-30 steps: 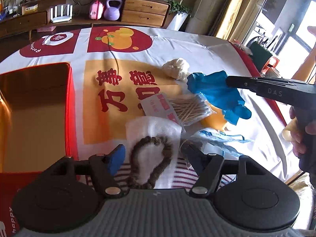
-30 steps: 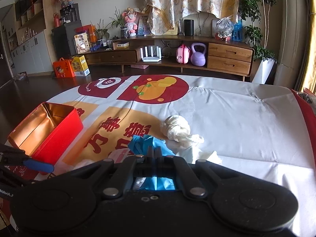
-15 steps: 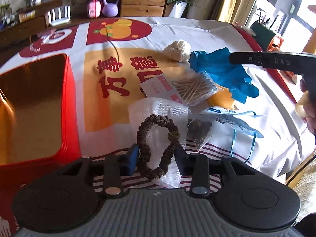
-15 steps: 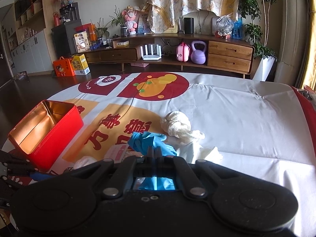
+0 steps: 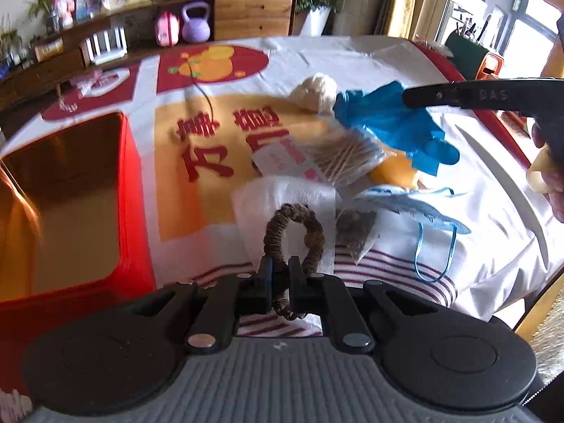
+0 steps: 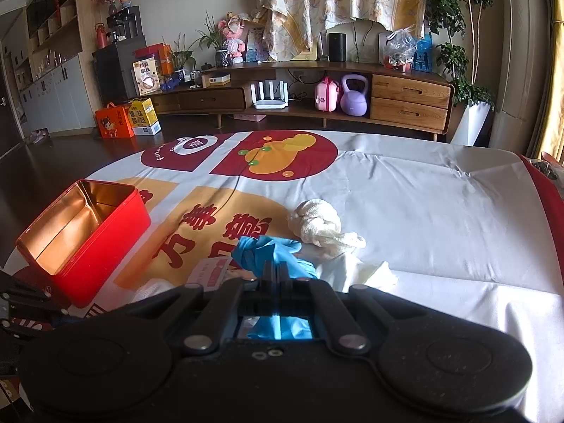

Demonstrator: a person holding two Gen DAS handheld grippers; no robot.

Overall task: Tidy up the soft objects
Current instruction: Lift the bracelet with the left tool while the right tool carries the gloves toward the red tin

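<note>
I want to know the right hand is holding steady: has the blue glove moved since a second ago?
No. In the right wrist view the blue glove sits by the cream cloth bundle as before, with the right gripper shut on it.

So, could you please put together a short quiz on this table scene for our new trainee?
1. True or false: the left gripper is shut on the brown hair tie.
2. What does the right gripper hold? A) white cloth ball B) blue glove C) pack of cotton swabs
3. Fill in: the red tin has its lid ____, and nothing shows inside it.

Key
1. True: its jaws have just been closing, and the hair tie's band sits pinched between the pads, over the white gauze.
2. B: the blue glove is clamped, hanging beside the white cloth ball.
3. Off.
</note>
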